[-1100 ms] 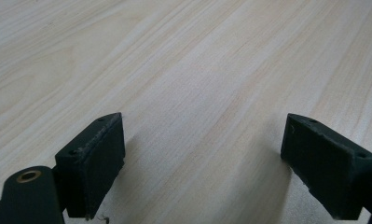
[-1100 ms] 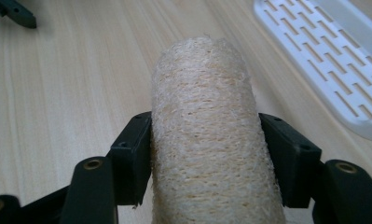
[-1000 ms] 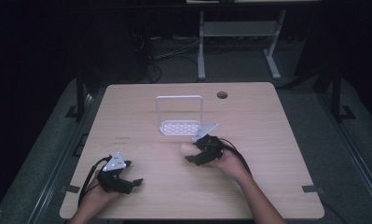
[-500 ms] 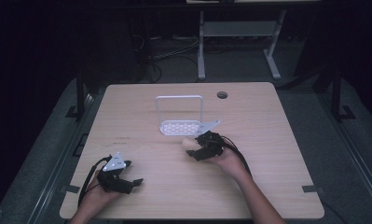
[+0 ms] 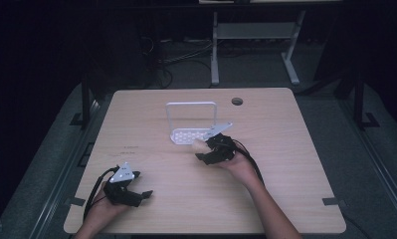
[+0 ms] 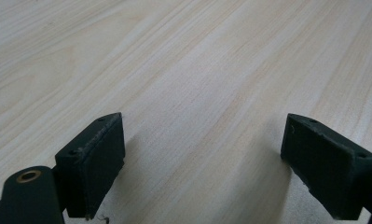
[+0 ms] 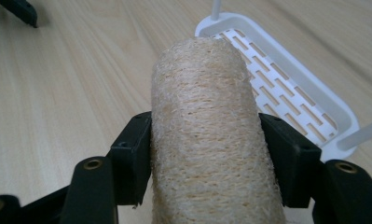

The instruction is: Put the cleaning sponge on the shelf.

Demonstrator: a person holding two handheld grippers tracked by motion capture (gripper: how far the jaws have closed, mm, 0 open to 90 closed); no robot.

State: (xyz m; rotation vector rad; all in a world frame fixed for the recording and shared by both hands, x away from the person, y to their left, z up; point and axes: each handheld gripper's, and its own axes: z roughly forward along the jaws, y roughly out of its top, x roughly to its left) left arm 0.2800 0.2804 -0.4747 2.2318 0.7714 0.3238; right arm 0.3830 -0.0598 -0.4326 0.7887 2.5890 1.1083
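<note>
A beige loofah roll (image 7: 207,135) is clamped between the two black jaws of my right gripper (image 7: 206,156), which is shut on it. In the high view that right gripper (image 5: 206,149) hovers just in front of a small white slotted rack (image 5: 188,135) with a tall wire handle, and the loofah's pale end (image 5: 200,145) pokes out toward the rack. The rack's slotted tray (image 7: 286,88) lies just beyond the loofah's tip. My left gripper (image 5: 139,195) rests near the table's front left, and its jaws (image 6: 202,163) stand wide open over bare wood.
The light wooden table (image 5: 285,149) has a round cable hole (image 5: 237,101) at the back right. Dark floor, cables and a white metal stand (image 5: 250,35) lie beyond the table's far edge.
My right gripper has shifted slightly toward the rack with the loofah in it. The left gripper has stayed where it was.
</note>
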